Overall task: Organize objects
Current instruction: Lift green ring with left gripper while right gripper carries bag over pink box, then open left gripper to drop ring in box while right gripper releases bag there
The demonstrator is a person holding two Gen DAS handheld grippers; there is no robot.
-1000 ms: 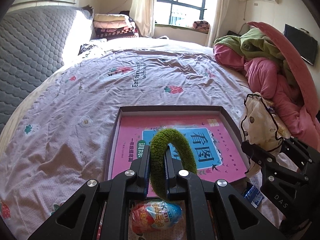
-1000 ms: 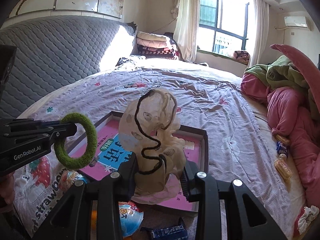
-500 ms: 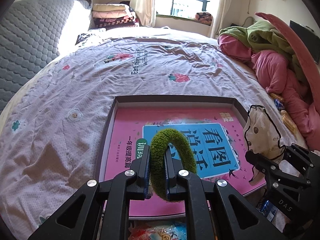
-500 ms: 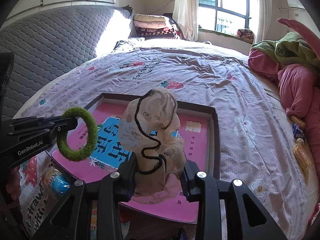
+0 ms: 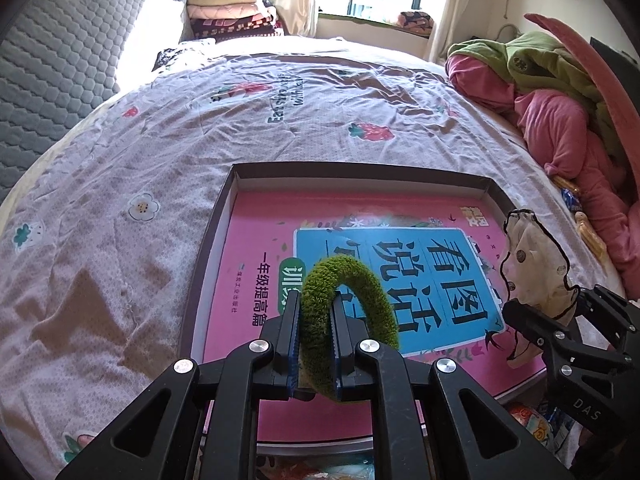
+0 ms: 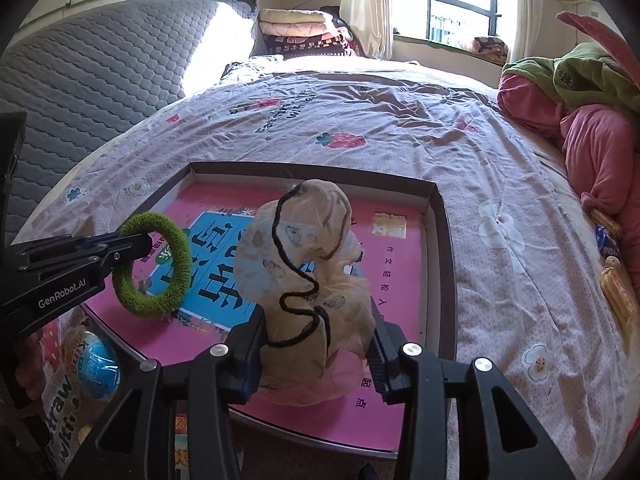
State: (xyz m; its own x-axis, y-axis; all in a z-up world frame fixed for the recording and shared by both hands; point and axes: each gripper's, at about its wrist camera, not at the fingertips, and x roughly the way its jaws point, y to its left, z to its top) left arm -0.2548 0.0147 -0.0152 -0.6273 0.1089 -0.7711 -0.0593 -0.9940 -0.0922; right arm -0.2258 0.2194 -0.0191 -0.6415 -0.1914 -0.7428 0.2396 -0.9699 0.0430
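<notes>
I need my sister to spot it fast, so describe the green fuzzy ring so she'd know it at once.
Start at the shallow brown cardboard tray on the pink floral bedsheet, with a pink workbook inside. Above the tray's near left part, the left gripper pinches the green fuzzy ring upright. It is the only mossy green loop; the neighbouring gripper's item is cream fabric.

Under both grippers a shallow box [image 6: 442, 240] lies on the bed [image 5: 120, 240] with a book [image 5: 256, 256] flat inside it, the ring [image 5: 348, 320] hanging over the book to the left of the scrunchie [image 6: 308, 272], and piled bedding [image 6: 592, 128] far right.
</notes>
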